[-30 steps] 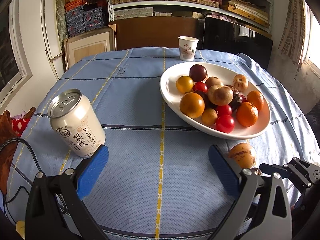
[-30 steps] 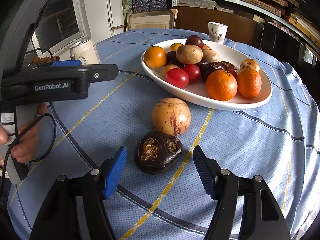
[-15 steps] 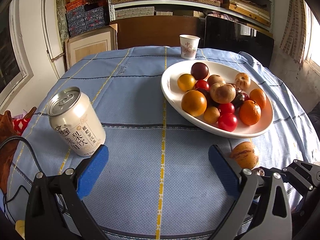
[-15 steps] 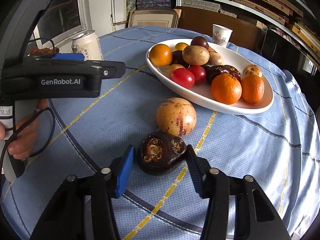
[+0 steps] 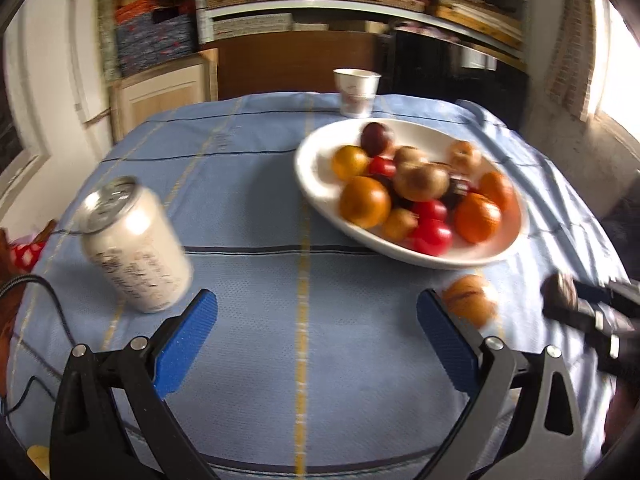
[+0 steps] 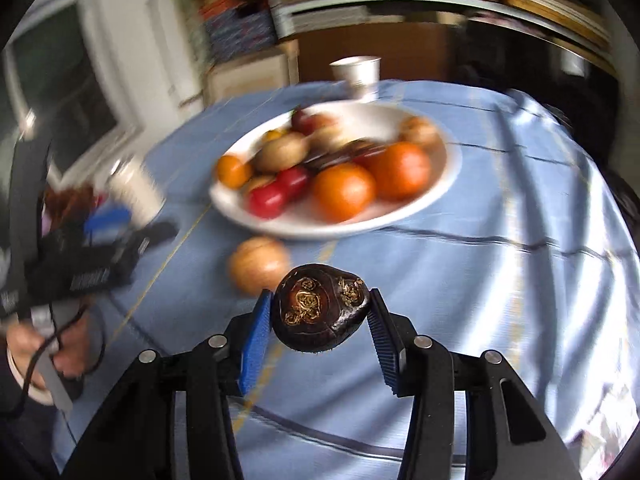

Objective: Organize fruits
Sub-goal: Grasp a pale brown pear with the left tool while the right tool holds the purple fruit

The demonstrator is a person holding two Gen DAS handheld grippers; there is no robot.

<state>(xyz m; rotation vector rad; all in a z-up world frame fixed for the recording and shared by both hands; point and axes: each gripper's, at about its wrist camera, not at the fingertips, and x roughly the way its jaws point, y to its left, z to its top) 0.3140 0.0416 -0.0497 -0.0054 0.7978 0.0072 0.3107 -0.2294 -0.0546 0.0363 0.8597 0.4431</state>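
Note:
My right gripper is shut on a dark brown fruit with gold markings and holds it above the blue tablecloth. A tan round fruit lies on the cloth just beyond it, in front of the white plate piled with oranges, tomatoes and brown fruits. In the left wrist view the plate is ahead to the right, the tan fruit lies beside my right finger, and the right gripper with the dark fruit shows at the right edge. My left gripper is open and empty over the cloth.
A white drink can stands left of my left gripper. A paper cup stands behind the plate at the table's far edge. Shelves with boxes and a wooden cabinet lie beyond the table.
My right gripper closed on the dark fruit and lifted it off the cloth. The left gripper shifted slightly and stays open. Both views are motion-blurred.

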